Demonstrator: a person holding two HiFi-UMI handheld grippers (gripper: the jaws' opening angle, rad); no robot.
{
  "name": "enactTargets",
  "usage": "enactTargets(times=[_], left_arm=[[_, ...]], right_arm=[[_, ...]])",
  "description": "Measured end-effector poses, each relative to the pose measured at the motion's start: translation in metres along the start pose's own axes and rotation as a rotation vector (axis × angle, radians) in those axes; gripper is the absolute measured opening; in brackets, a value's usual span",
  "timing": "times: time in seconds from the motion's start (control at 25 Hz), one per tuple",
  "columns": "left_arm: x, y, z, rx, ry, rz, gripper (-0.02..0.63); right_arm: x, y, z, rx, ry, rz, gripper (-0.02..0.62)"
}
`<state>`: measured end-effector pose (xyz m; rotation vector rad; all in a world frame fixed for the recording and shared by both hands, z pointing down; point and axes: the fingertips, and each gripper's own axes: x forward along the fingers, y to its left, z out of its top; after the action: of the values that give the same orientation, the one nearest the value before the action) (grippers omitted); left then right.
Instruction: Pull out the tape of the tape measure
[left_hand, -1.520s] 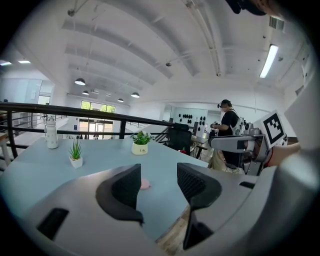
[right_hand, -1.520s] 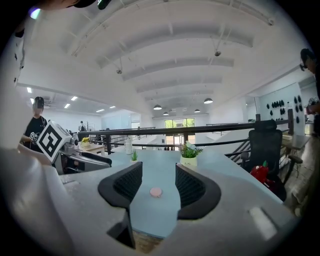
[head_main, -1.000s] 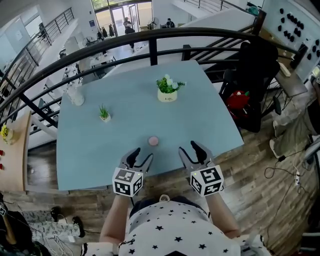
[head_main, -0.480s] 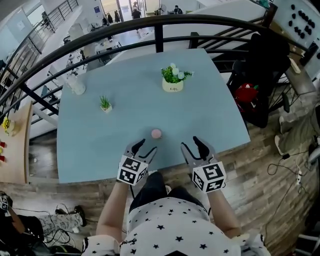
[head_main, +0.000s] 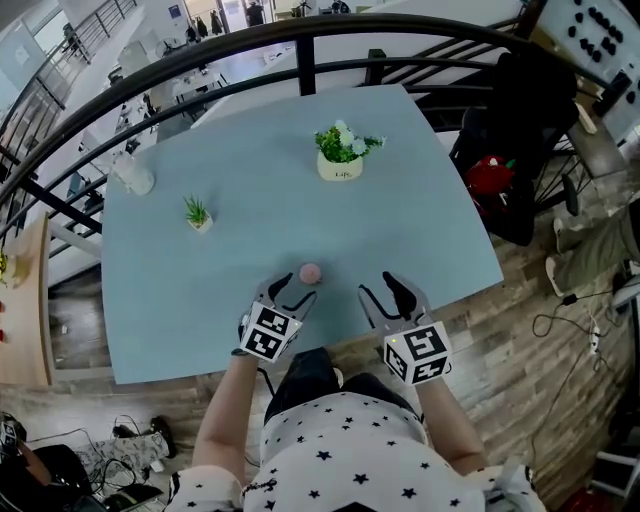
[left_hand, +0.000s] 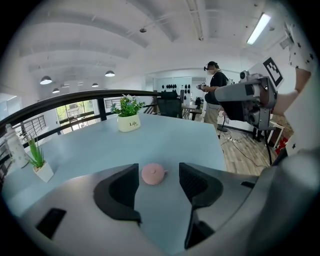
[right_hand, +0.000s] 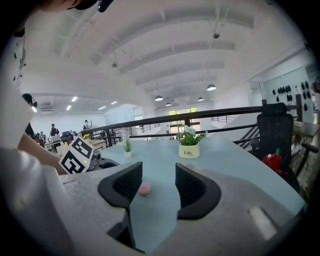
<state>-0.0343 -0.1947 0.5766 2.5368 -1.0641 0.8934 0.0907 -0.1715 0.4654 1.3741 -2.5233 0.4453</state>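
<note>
A small round pink tape measure (head_main: 310, 273) lies on the pale blue table (head_main: 250, 220) near its front edge. My left gripper (head_main: 289, 291) hovers just behind it with the jaws apart; they have just been opening, and nothing is between them. Seen from the left gripper view, the tape measure (left_hand: 152, 173) sits just beyond the tips of my left gripper (left_hand: 158, 181), a little tab sticking out on its right. My right gripper (head_main: 388, 296) is open and empty to the right of it. In the right gripper view the tape measure (right_hand: 144, 188) shows past my right gripper (right_hand: 158, 186).
A white pot of flowers (head_main: 341, 158) stands at the back of the table, a tiny potted plant (head_main: 196, 215) at the left, a clear bottle (head_main: 133, 175) at the far left corner. A black railing (head_main: 300, 60) runs behind. A person (left_hand: 214, 95) stands beyond the table's right side.
My left gripper has come down and forward until its tips are just short of the pink tape measure. My right gripper has shifted slightly. The head view has tipped a little.
</note>
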Motion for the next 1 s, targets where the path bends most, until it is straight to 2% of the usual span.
enactTargets(times=[0.36, 0.6, 1.0], left_arm=[[0.033, 0.008, -0.010, 0.065, 0.071, -0.077, 0.245], [0.046, 0.011, -0.014, 0.074, 0.084, -0.120, 0.253], [0.061, 0.007, -0.016, 0.136, 0.115, -0.176, 0.253]], right_arm=[[0.029, -0.014, -0.007, 0.029, 0.033, -0.020, 0.192], [0.044, -0.018, -0.010, 0.038, 0.054, -0.026, 0.192], [0.053, -0.029, -0.012, 0.062, 0.065, -0.047, 0.192]])
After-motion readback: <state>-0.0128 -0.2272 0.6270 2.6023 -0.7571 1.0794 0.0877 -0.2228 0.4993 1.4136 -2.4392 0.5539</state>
